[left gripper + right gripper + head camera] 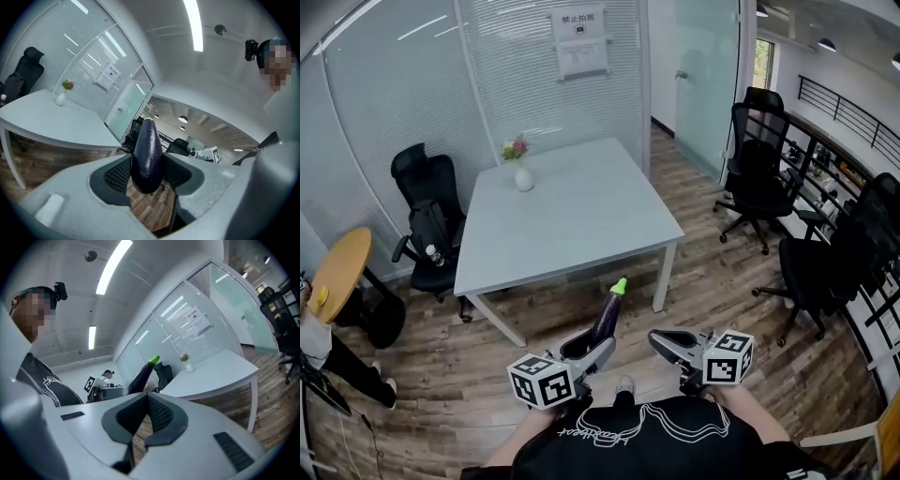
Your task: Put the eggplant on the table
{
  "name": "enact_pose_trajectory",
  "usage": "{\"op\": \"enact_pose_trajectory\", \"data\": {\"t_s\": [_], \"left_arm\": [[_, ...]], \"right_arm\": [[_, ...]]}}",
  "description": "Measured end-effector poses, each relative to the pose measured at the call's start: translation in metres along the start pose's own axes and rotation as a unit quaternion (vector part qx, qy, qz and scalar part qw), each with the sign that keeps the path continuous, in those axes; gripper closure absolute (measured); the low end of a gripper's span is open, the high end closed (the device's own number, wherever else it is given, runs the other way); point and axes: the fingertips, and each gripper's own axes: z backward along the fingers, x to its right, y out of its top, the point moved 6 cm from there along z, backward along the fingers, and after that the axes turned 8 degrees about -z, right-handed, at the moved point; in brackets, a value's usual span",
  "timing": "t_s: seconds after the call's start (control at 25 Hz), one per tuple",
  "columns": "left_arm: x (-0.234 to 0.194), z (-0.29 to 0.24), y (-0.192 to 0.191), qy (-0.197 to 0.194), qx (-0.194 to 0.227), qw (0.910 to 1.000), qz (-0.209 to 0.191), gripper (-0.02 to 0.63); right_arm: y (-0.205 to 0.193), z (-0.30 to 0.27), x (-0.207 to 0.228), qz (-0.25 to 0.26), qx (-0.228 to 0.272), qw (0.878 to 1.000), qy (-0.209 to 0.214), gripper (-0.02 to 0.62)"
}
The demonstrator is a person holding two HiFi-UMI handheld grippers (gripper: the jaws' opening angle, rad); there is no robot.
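Observation:
A dark purple eggplant (607,314) with a green stem stands upright in my left gripper (589,351), whose jaws are shut on its lower end. In the left gripper view the eggplant (147,154) fills the gap between the ribbed pads (117,174). My right gripper (662,340) is held beside it, shut with nothing in it; its pads (159,413) meet at the tips. The right gripper view also shows the eggplant (142,373) off to the left. The pale grey table (572,220) stands ahead of both grippers, a short way off across the wooden floor.
A white vase with flowers (522,174) stands at the table's far left corner. A black office chair (431,220) is left of the table, more black chairs (759,169) on the right. A round wooden table (337,272) and a person (323,352) are at the left edge.

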Motion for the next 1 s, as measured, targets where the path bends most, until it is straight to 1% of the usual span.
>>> {"op": "enact_pose_trajectory", "data": {"t_s": [0.16,0.32,0.56,0.68,0.8,1.0], "left_arm": [[-0.044,-0.034,0.024,-0.005,-0.010,0.9999,0.005,0.387],[-0.090,-0.069,0.050,-0.003,-0.011,0.9999,0.012,0.387],[-0.160,-0.106,0.076,-0.001,-0.016,0.9996,0.024,0.387],[-0.190,-0.120,0.088,-0.002,-0.007,0.9995,0.031,0.387],[-0.216,-0.132,0.098,-0.001,0.002,0.9995,0.031,0.387],[-0.236,-0.146,0.109,0.000,-0.003,0.9998,0.020,0.387]], "right_arm": [[0.028,-0.028,0.040,-0.020,0.003,1.000,-0.009,0.586],[0.058,-0.058,0.083,-0.030,0.003,0.999,-0.017,0.586],[0.095,-0.109,0.139,-0.039,-0.005,0.999,-0.029,0.587],[0.109,-0.135,0.157,-0.038,-0.017,0.999,-0.031,0.586],[0.121,-0.154,0.172,-0.026,-0.026,0.999,-0.032,0.588],[0.132,-0.164,0.188,-0.029,-0.007,0.999,-0.035,0.587]]}}
